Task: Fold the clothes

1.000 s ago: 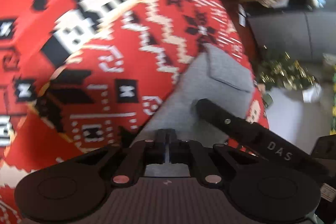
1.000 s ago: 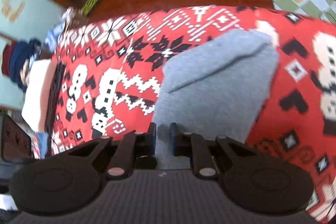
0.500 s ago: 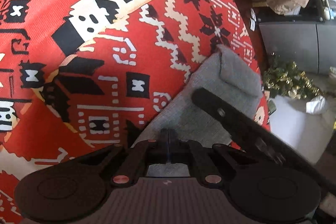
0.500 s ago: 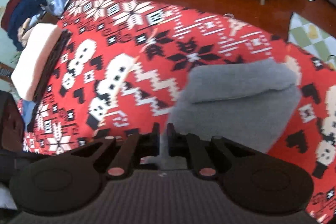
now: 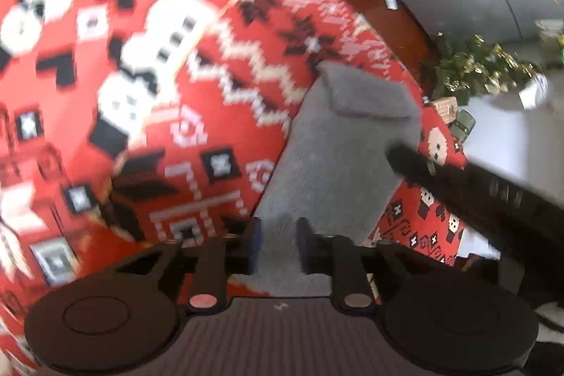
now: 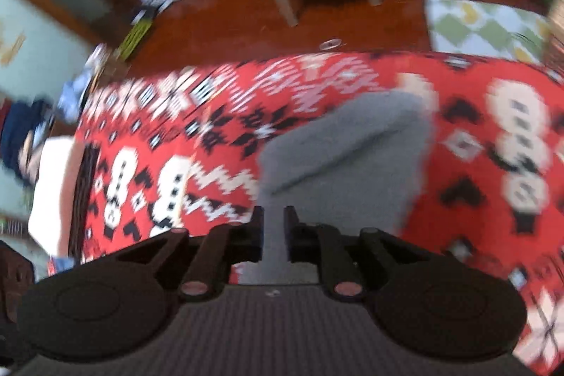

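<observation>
The grey garment [image 5: 338, 157] is lying folded on the red patterned cloth [image 5: 148, 115], so both the left gripper [image 5: 276, 244] and right gripper [image 6: 274, 228] are opening, gripping nothing though its near edge shows between their jaws.

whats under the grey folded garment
The grey folded garment lies on the red patterned cloth, which shows all round it. What is beneath that cloth, or tucked inside the folds, is covered.

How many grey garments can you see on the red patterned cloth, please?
1: a single folded grey garment lies on the red patterned cloth, just ahead of both tools. Others may be hidden beyond the frames.
</observation>
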The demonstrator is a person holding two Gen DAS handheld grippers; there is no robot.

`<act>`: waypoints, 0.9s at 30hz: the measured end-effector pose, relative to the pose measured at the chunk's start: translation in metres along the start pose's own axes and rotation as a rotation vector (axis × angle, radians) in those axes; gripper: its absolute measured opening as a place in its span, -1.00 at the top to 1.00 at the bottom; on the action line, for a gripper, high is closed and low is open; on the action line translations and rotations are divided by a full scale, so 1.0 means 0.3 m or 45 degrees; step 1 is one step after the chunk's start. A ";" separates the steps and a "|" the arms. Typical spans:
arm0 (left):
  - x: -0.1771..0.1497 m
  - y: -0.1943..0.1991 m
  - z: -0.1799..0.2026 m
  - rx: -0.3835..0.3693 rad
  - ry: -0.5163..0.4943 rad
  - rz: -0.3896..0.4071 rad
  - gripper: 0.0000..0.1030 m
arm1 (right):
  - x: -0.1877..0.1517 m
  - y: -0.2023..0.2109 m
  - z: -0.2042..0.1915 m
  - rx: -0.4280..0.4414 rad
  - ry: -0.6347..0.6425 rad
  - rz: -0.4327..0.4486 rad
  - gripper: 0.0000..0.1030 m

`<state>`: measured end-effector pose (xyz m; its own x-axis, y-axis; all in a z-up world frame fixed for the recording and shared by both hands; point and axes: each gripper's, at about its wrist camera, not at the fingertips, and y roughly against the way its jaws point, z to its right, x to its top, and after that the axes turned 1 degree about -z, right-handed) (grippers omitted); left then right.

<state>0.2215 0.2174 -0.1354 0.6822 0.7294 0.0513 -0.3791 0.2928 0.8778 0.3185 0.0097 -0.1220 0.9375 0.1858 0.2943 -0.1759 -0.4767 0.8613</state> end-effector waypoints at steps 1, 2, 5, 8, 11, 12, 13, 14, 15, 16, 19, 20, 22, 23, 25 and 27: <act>0.015 0.014 0.011 0.009 -0.049 0.025 0.46 | -0.015 0.031 0.033 -0.038 -0.055 0.033 0.62; 0.029 0.020 0.021 0.019 -0.097 0.043 0.45 | -0.031 0.056 0.066 -0.081 -0.111 0.059 0.61; 0.086 0.012 0.041 0.057 -0.206 0.078 0.44 | -0.077 0.088 0.151 -0.140 -0.268 0.087 0.55; 0.140 -0.020 0.045 0.081 -0.222 0.067 0.35 | -0.124 0.082 0.220 -0.142 -0.410 0.084 0.55; 0.178 -0.039 0.054 0.103 -0.242 0.069 0.20 | -0.144 0.058 0.231 -0.087 -0.450 0.091 0.53; 0.184 -0.046 0.059 0.112 -0.252 0.061 0.19 | -0.145 0.049 0.228 -0.087 -0.455 0.098 0.51; 0.189 -0.054 0.064 0.121 -0.263 0.053 0.15 | -0.145 0.040 0.225 -0.087 -0.460 0.104 0.51; 0.190 -0.061 0.070 0.134 -0.275 0.045 0.14 | -0.146 0.031 0.222 -0.088 -0.465 0.110 0.51; 0.191 -0.069 0.076 0.147 -0.287 0.037 0.14 | -0.147 0.021 0.225 -0.100 -0.474 0.117 0.50; 0.193 -0.083 0.082 0.160 -0.302 0.029 0.14 | -0.149 0.009 0.231 -0.095 -0.496 0.122 0.50; 0.193 -0.109 0.102 0.200 -0.352 0.016 0.14 | -0.160 -0.025 0.246 -0.075 -0.555 0.134 0.50; 0.194 -0.115 0.108 0.217 -0.371 0.015 0.15 | -0.165 -0.034 0.252 -0.072 -0.562 0.139 0.50; 0.194 -0.130 0.118 0.238 -0.395 0.007 0.16 | -0.177 -0.052 0.262 -0.062 -0.566 0.143 0.47; 0.194 -0.138 0.122 0.244 -0.403 0.002 0.20 | -0.182 -0.059 0.269 -0.056 -0.567 0.147 0.44; 0.192 -0.151 0.131 0.253 -0.412 -0.007 0.23 | -0.184 -0.071 0.271 -0.048 -0.547 0.154 0.44; 0.190 -0.162 0.138 0.260 -0.410 -0.008 0.27 | -0.181 -0.078 0.268 -0.051 -0.523 0.157 0.44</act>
<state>0.3047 0.2192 -0.1554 0.8580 0.4869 0.1638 -0.2638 0.1441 0.9537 0.2959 -0.0582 -0.1913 0.9490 -0.2317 0.2137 -0.2980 -0.4384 0.8479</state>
